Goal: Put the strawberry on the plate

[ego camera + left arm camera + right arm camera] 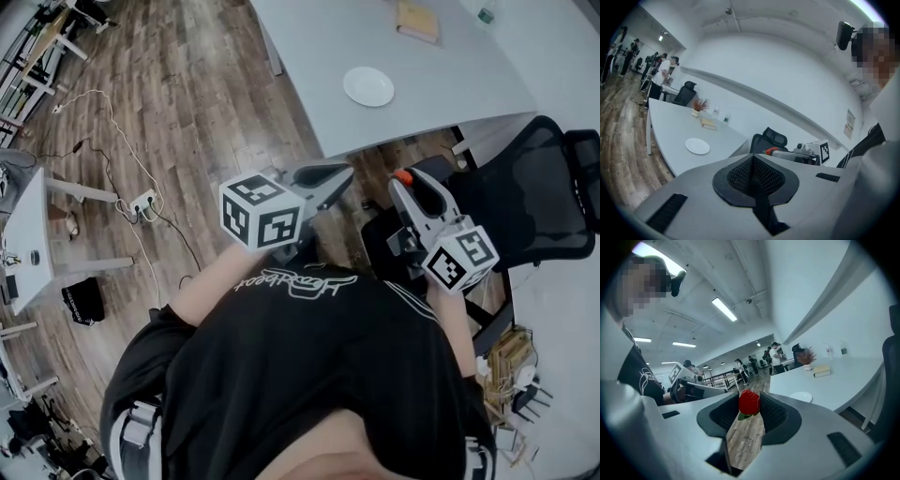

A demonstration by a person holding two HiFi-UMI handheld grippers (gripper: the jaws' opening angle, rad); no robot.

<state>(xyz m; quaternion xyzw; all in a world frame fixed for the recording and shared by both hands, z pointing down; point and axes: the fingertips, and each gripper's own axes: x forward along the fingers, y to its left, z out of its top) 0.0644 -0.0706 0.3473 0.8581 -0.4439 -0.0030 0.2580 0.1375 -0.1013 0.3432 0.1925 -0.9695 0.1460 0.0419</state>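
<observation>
1. My right gripper [751, 414] is pinching the strawberry [749, 401] right at the jaw tips, with a green leaf poking out underneath.
2. The left gripper [753, 174] has its jaws closed pad to pad.
3. I've got both held out side by side over the wood floor [187, 103], short of the table [459, 94] edge.
4. The white plate [368, 86] sits on that table, well apart from the strawberry, with a book [417, 21] beyond it.
</observation>
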